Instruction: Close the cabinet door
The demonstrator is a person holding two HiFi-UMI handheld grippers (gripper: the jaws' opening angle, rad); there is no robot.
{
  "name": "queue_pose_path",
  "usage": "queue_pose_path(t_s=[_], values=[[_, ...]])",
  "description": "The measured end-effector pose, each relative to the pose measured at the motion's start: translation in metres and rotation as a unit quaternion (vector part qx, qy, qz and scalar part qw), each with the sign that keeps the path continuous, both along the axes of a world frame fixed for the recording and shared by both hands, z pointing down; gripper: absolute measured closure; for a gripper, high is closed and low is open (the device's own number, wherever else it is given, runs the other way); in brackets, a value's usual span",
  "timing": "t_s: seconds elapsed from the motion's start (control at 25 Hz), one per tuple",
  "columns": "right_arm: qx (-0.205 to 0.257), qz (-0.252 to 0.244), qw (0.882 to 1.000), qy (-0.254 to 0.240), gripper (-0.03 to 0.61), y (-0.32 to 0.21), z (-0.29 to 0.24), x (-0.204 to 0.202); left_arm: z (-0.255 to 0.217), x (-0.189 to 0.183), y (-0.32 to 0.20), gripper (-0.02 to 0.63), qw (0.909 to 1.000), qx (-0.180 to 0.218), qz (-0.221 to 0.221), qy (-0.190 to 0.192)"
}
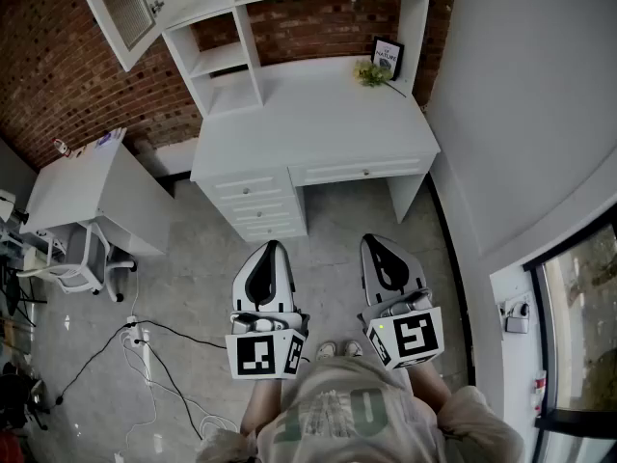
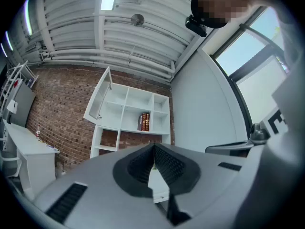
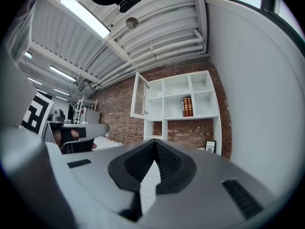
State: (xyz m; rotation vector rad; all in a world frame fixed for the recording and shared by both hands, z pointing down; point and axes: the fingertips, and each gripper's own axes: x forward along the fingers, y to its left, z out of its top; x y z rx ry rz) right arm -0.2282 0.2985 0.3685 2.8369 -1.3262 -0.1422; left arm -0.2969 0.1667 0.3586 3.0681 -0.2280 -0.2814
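Observation:
The white cabinet door [image 1: 120,8] stands swung open at the upper left of the white shelf unit [image 1: 253,27] above the desk, against the brick wall. It also shows in the left gripper view, where the door [image 2: 99,97] hangs out to the left of the shelves, and in the right gripper view as a glazed door [image 3: 139,95]. My left gripper [image 1: 273,247] and right gripper [image 1: 372,241] are held side by side in front of my body, well short of the desk. Both are shut with nothing between the jaws, as seen at the left gripper [image 2: 154,147] and the right gripper [image 3: 155,145].
A white desk [image 1: 318,123] with drawers [image 1: 258,205] stands under the shelves, bearing a framed picture [image 1: 388,56] and a small plant [image 1: 372,73]. Books [image 2: 145,121] sit on a shelf. A side table [image 1: 92,186], chair [image 1: 82,258] and floor cables [image 1: 145,345] lie left; a wall [image 1: 521,114] runs right.

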Motion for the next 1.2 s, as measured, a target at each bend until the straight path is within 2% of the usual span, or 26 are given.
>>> queue_pose_path(t_s=[0.36, 0.64, 0.88, 1.08, 1.2], values=[[0.000, -0.007, 1.000, 0.007, 0.561, -0.005, -0.005, 0.001, -0.003, -0.001, 0.001, 0.600, 1.0000, 0.005, -0.003, 0.000], [0.031, -0.021, 0.999, -0.006, 0.561, -0.002, -0.007, 0.002, -0.004, -0.001, 0.004, 0.600, 0.9999, 0.005, -0.009, -0.002], [0.030, -0.026, 0.999, -0.005, 0.561, 0.007, -0.008, 0.012, -0.006, 0.008, 0.013, 0.600, 1.0000, -0.005, -0.004, 0.005], [0.037, -0.030, 0.999, 0.013, 0.561, 0.023, -0.009, 0.024, -0.007, 0.017, 0.021, 0.600, 0.9998, 0.008, -0.011, 0.014], [0.054, -0.020, 0.998, 0.004, 0.561, 0.031, -0.007, 0.037, -0.007, 0.021, 0.020, 0.600, 0.9995, 0.012, -0.020, 0.019]])
